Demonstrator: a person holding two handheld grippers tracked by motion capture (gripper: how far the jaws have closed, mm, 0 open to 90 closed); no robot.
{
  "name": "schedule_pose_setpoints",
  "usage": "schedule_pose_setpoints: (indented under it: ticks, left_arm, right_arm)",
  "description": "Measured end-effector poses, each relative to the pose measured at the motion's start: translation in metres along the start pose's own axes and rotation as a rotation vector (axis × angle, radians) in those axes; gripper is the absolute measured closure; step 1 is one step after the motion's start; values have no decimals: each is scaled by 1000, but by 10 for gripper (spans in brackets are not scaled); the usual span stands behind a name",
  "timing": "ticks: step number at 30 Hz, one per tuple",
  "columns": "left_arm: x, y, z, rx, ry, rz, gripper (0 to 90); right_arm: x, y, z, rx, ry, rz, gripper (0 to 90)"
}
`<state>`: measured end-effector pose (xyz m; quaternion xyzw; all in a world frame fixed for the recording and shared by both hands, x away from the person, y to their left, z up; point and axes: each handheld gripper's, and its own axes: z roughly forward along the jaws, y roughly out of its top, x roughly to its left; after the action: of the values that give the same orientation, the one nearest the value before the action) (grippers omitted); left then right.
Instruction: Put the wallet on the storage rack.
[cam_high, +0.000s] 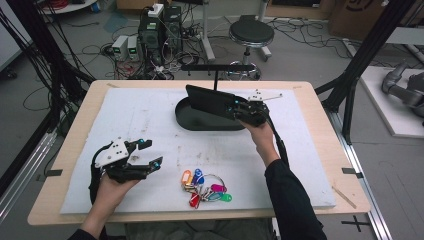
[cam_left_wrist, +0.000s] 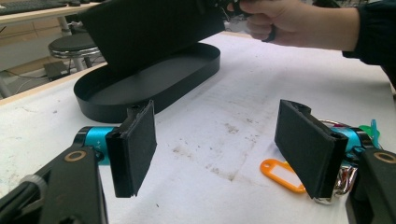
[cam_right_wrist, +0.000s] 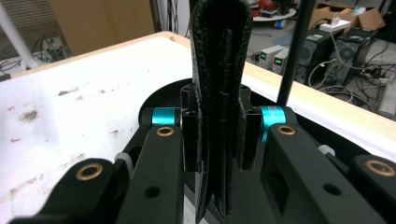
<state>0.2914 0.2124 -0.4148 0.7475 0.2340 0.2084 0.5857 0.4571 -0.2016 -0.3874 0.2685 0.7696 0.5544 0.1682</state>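
My right gripper is shut on a black leather wallet, holding it on edge above the black oval tray at the back middle of the white mat. In the right gripper view the wallet stands clamped between both pads, its folded layers facing me. The left gripper view shows the wallet tilted over the tray. My left gripper rests open at the front left with nothing between its jaws. A bunch of keys with coloured tags lies to its right; an orange tag is nearest.
The white mat covers a wooden table. A black T-shaped stand rises behind the tray. A stool, computers and cables are on the floor beyond. Black frame posts flank the table.
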Motion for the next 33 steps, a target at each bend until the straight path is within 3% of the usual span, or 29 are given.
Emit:
schedule_pose_setpoints:
  ticks: [5, 10, 13, 19, 23, 31, 33]
  left_arm:
    - [0, -1, -1, 1, -3, 1, 288]
    - [-1, -1, -2, 2, -3, 6, 288]
    - [-1, -2, -3, 3, -2, 5, 288]
    - [-1, -3, -4, 2, -1, 5, 288]
    - [-2, -2, -4, 4, -3, 11, 288]
    - [-3, -2, -2, 10, -7, 20, 288]
    - [-4, -2, -1, 13, -8, 22, 288]
  right_arm:
    - [-2, -4, 13, 13, 9, 3, 776]
    - [-5, -9, 23, 46, -8, -31, 776]
    - [-11, -13, 23, 36, 3, -14, 775]
    - [-20, -17, 22, 50, -2, -25, 771]
    - [-26, -21, 20, 81, -17, -5, 765]
    - [-31, -25, 20, 156, -59, -42, 744]
    - [-32, -27, 20, 179, -79, -33, 741]
